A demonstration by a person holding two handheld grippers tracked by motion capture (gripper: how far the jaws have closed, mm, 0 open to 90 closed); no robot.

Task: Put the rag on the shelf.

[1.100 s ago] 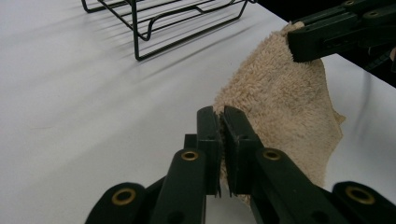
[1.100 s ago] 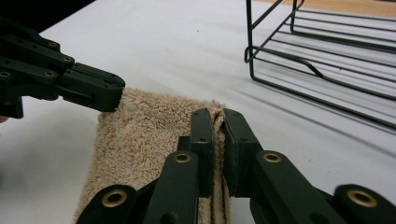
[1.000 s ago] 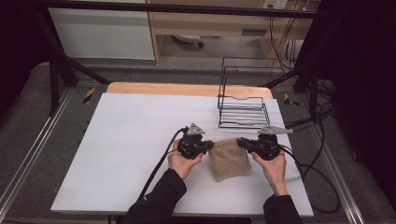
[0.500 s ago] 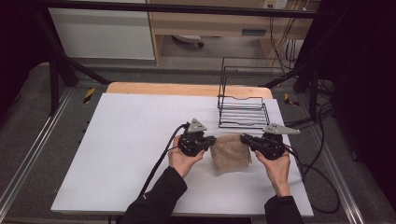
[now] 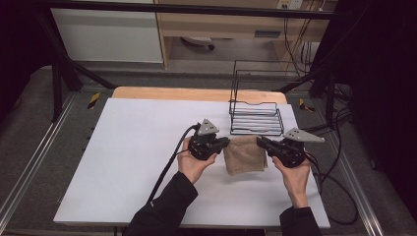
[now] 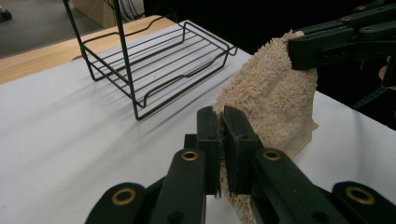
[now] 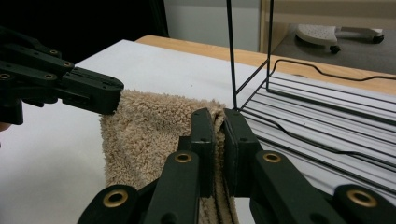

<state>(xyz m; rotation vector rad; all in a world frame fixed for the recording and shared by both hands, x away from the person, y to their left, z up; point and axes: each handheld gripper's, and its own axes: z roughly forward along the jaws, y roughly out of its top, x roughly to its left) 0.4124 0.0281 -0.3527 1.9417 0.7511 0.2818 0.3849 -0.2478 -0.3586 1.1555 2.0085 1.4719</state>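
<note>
A folded tan towel (image 5: 244, 155) hangs between my two grippers, lifted a little off the white table top (image 5: 133, 147). My left gripper (image 5: 224, 143) is shut on the towel's left corner; in the left gripper view the towel (image 6: 275, 102) is pinched between its jaws (image 6: 222, 135). My right gripper (image 5: 260, 143) is shut on the right corner, with the towel (image 7: 144, 135) clamped at its jaw tips (image 7: 219, 135). Each gripper view also shows the other gripper (image 6: 327, 44) (image 7: 74, 86) holding the far corner.
A black wire rack (image 5: 255, 105) stands just behind the towel near the table's far right; it is close in both gripper views (image 6: 154, 65) (image 7: 322, 126). Black cables (image 5: 164, 172) trail from both grippers. A bare wooden strip (image 5: 196, 93) runs along the far edge.
Both hands have risen slightly and carried the towel's top corners up with them. The towel now hangs more than it lies. Both grips are unchanged.
</note>
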